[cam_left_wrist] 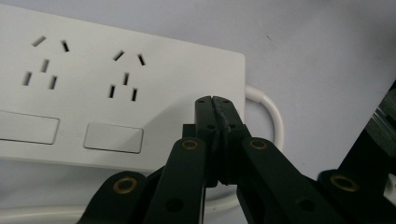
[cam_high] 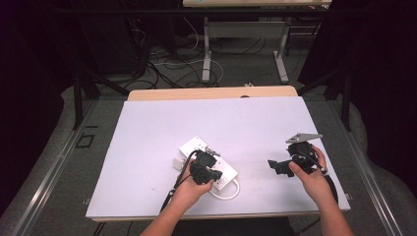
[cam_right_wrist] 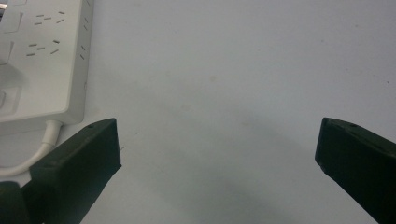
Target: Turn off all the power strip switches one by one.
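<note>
White power strip [cam_high: 209, 162] under the left gripper [cam_left_wrist: 215, 103], jaws together; right gripper [cam_right_wrist: 217, 144] jaws apart.

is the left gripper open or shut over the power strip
Shut. In the left gripper view the left gripper has its two black jaws pressed together, nothing between them, over the white power strip.

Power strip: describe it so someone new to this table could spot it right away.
On the white sheet covering the table, look near the front edge, left of centre. The power strip is a flat white block lying diagonally under the left gripper. Rows of slotted sockets, rectangular switches and a white cable looping from its near end mark it out.
</note>
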A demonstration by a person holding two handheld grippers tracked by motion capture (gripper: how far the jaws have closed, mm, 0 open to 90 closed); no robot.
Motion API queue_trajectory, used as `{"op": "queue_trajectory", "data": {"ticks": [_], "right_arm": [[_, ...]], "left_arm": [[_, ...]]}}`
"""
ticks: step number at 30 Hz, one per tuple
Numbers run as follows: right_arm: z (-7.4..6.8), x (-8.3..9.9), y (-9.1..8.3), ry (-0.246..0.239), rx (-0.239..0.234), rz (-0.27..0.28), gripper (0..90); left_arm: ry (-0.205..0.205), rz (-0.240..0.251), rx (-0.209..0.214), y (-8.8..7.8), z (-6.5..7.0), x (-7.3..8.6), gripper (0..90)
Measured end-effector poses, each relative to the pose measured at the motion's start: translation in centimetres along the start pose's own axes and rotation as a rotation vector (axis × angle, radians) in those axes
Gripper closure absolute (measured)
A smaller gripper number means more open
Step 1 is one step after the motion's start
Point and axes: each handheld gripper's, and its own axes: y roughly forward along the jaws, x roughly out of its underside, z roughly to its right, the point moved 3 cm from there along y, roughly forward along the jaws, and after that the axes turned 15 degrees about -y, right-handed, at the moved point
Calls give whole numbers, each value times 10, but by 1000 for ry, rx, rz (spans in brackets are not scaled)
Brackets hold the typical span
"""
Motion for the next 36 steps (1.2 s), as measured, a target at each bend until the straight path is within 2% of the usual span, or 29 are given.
{"op": "queue_trajectory", "data": {"ticks": [2,3,4,5,6,8,9,11,12,16,21,23,31,36], "right_arm": [[0,0,0,0,1,0,0],[0,0,0,-3,2,-1,0],[0,0,0,-1,2,-2,0],[0,0,0,-1,4,-3,0],[1,0,0,-2,4,-2,0],[0,0,-1,0,3,-3,0],[1,0,-1,-5,5,-2,0],[1,0,-1,-3,7,-3,0],[1,0,-1,-2,3,-2,0],[1,1,-1,-3,3,0,0],[0,1,0,0,2,-2,0],[0,0,0,-1,2,-2,0],[1,1,0,1,4,-4,0],[0,1,1,-5,3,-3,0]], "left_arm": [[-15,12,-10,-2,-3,-1,900],[-9,15,-17,-4,-7,-2,900],[-24,21,-21,-5,-9,-3,900],[-17,25,-25,-6,-13,-4,900],[-33,33,-26,-7,-15,-4,900],[-27,35,-32,-8,-18,-5,900],[-47,43,-34,-10,-23,-6,900],[-57,46,-30,-11,-26,-6,900],[-46,52,-37,-12,-28,-7,900],[-64,58,-44,-13,-30,-7,900],[-61,63,-55,-14,-36,-8,900],[-78,63,-64,-12,-40,-8,900],[-86,69,-79,-9,-45,-8,900],[-75,62,-93,-7,-47,-9,900]]}}
